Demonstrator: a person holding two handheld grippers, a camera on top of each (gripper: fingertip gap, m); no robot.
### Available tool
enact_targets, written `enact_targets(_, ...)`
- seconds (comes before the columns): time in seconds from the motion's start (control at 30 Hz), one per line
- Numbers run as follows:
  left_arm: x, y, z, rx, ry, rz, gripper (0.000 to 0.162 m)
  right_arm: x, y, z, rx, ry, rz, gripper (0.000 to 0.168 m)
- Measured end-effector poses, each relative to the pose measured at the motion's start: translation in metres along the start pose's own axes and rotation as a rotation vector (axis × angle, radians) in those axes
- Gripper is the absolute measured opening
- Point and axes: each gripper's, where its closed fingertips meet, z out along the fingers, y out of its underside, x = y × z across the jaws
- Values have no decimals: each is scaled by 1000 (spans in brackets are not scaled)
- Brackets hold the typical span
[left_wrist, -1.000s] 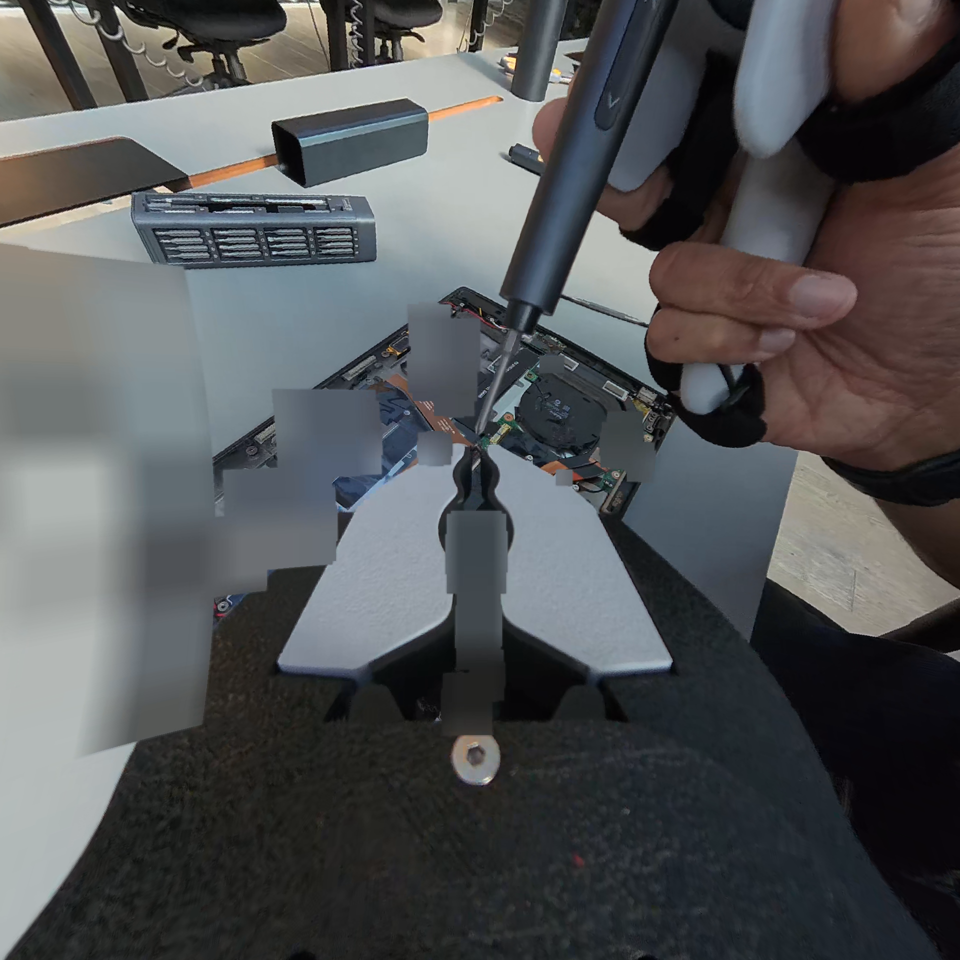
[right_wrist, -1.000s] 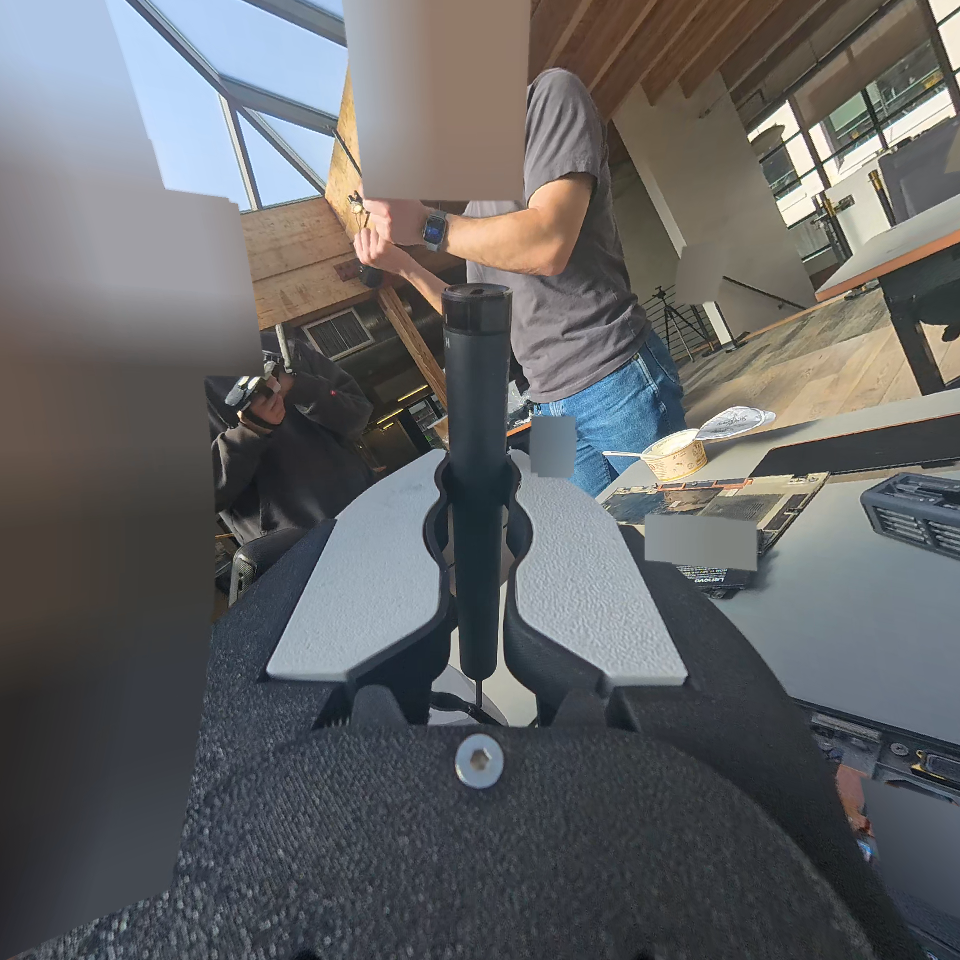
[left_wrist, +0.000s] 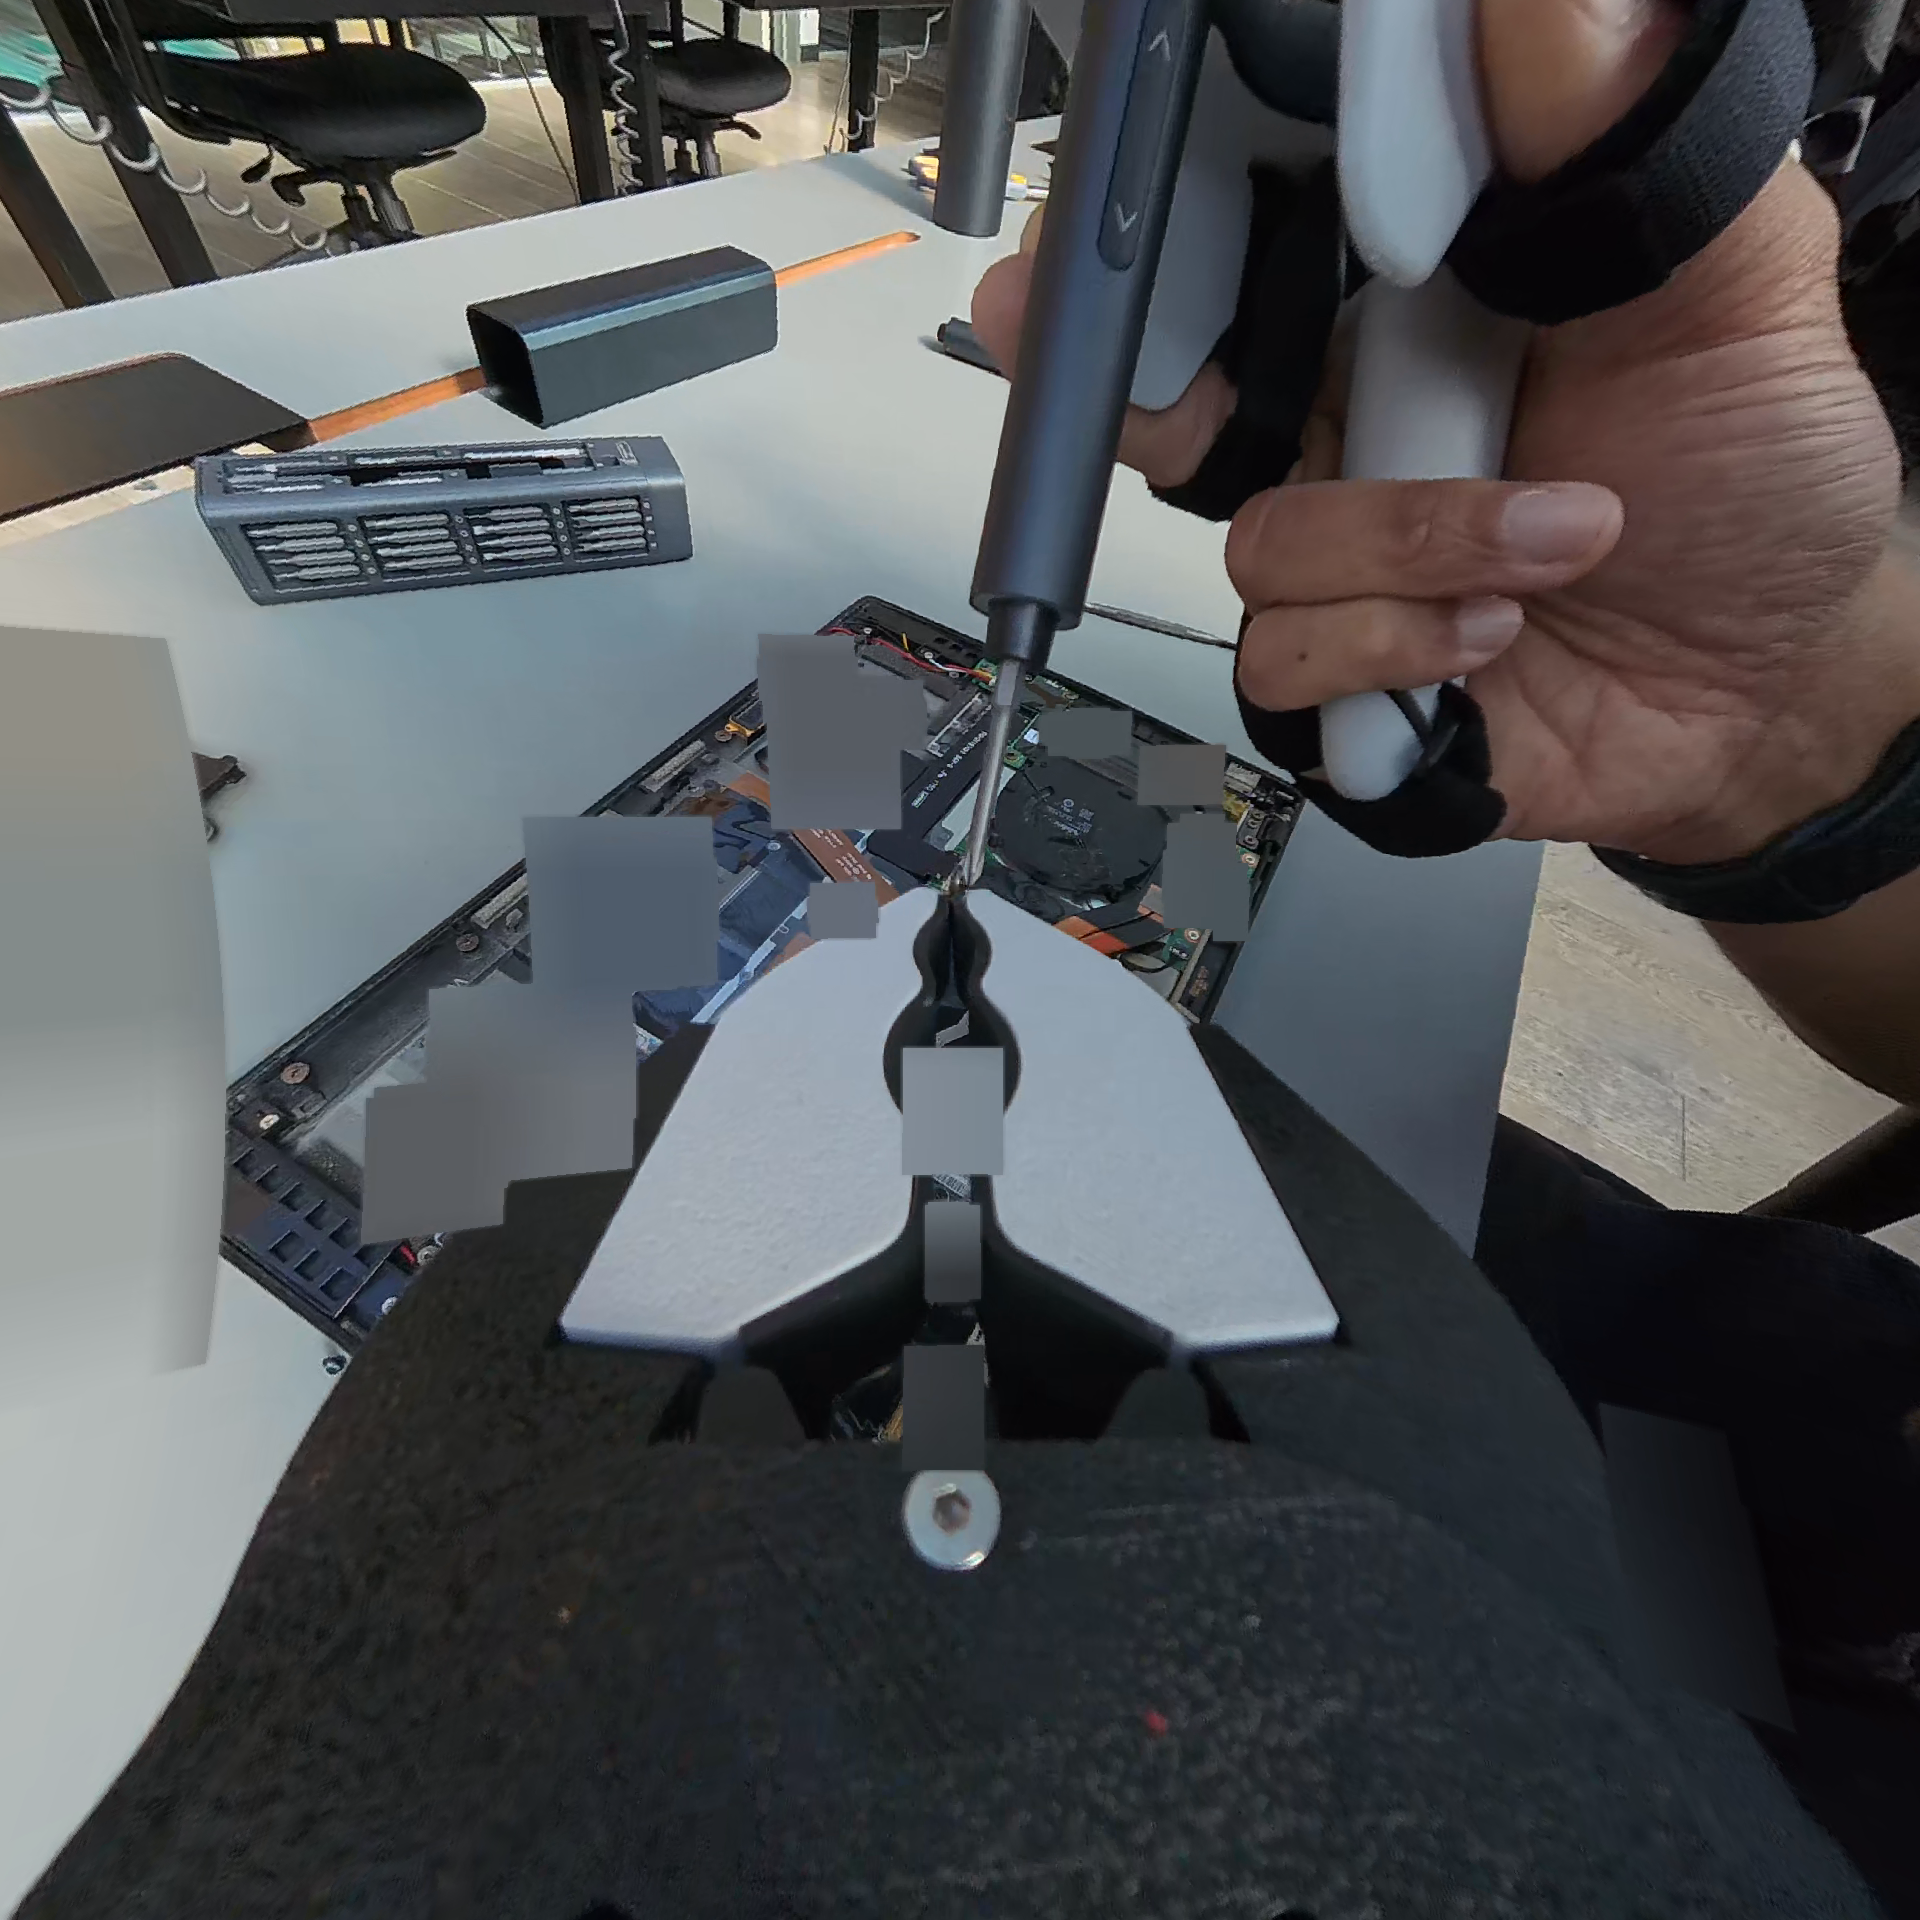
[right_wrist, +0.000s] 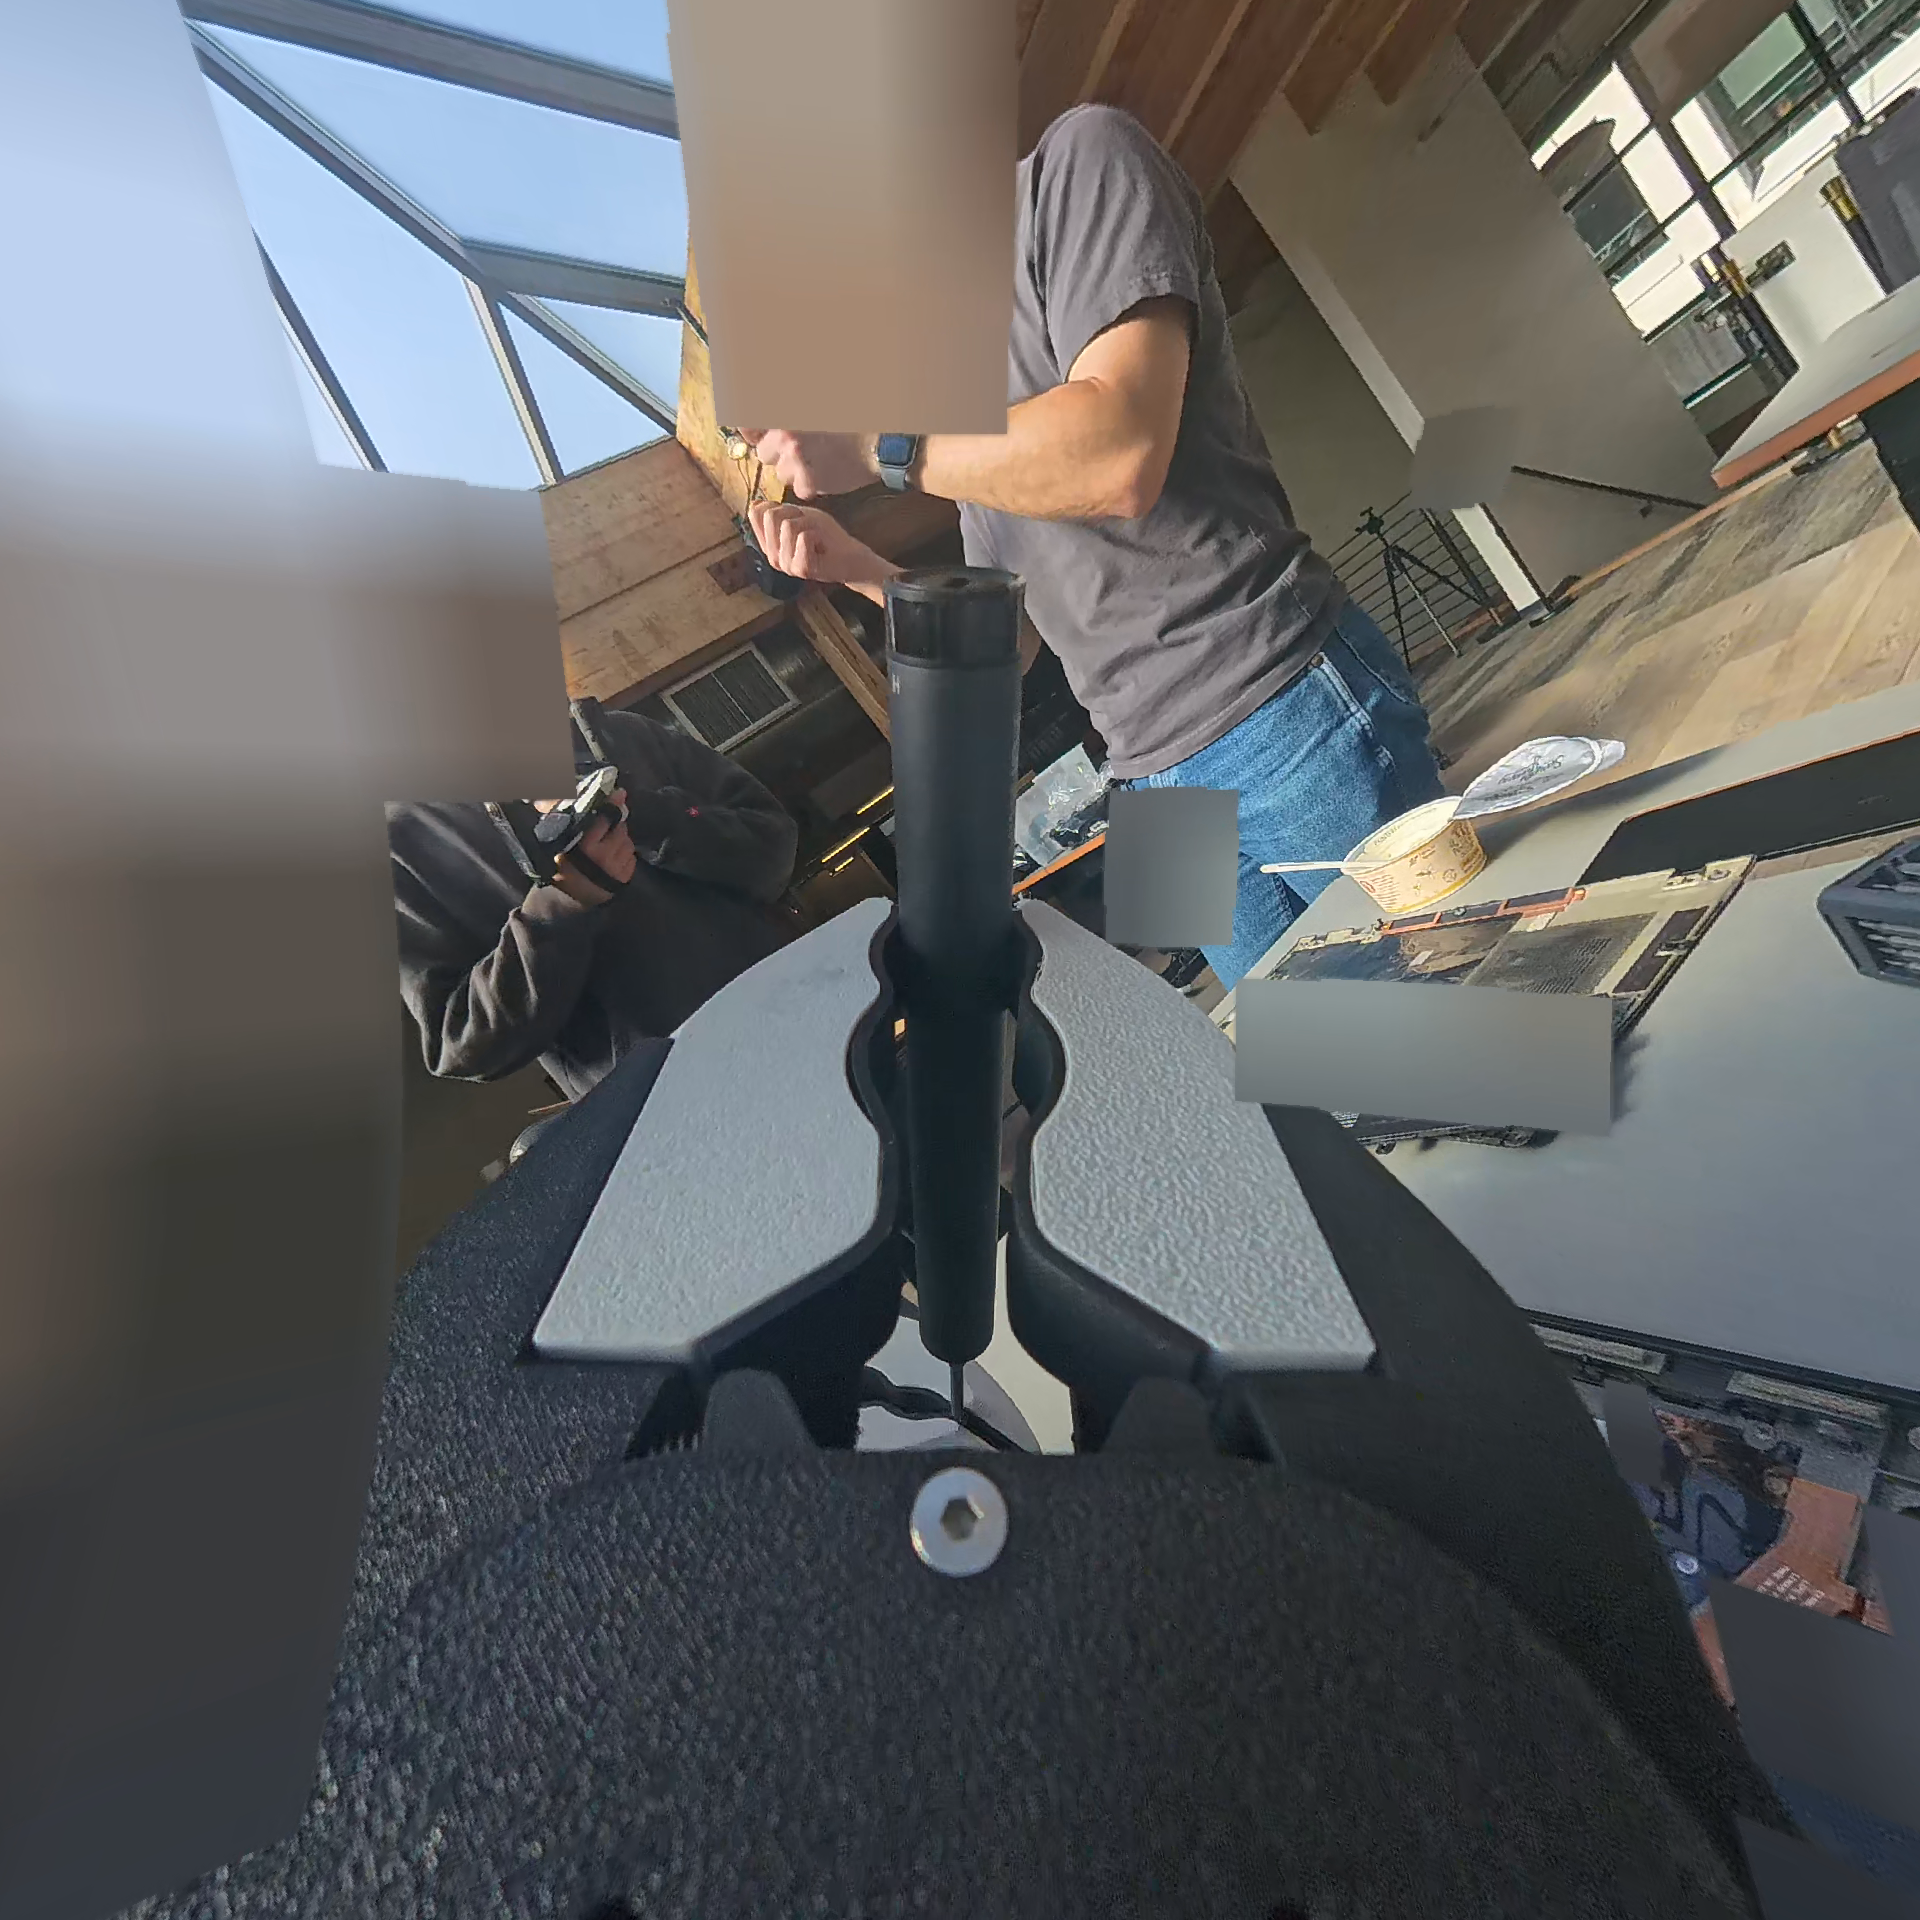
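The left gripper (left_wrist: 951, 914) is closed, its two grey fingers (left_wrist: 790, 1122) meeting at the tips with nothing between them. The tips hover over the open laptop (left_wrist: 727, 883), which lies on the grey tabletop (left_wrist: 520, 675) with its bottom cover off, exposing the board and the fan (left_wrist: 1081, 831).

The right gripper (right_wrist: 951, 966) is clamped on the electric screwdriver (left_wrist: 1081, 343). In the right wrist view the dark barrel runs between the fingers (right_wrist: 748, 1132), rear end pointing away from the camera. In the left wrist view the screwdriver stands steeply tilted, and its thin bit (left_wrist: 987, 790) comes down onto the board just beyond the left fingertips, beside the fan. A hand (left_wrist: 1662, 582) grips the white handle of the right gripper.

Behind the laptop lie a grey bit case (left_wrist: 447, 520) and, farther back, an open-ended grey sleeve (left_wrist: 623, 332). Farther along the tabletop, the right wrist view shows a detached panel (right_wrist: 1507, 945) and a paper cup (right_wrist: 1418, 852). Two people (right_wrist: 1164, 520) are visible beyond it.
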Motion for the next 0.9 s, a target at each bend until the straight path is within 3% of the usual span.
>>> enact_targets(0.37, 2, 1, -2, 4, 17, 2, 0, 0, -1, -2, 5, 0, 3, 17)
enact_targets(0.67, 13, -18, -12, 164, 228, -283, 23, 5, -6, -7, 65, -35, 111, 17)
enact_targets(0.9, 19, -17, -9, 149, 270, -311, 13, 0, -13, -7, 95, -49, 96, 17)
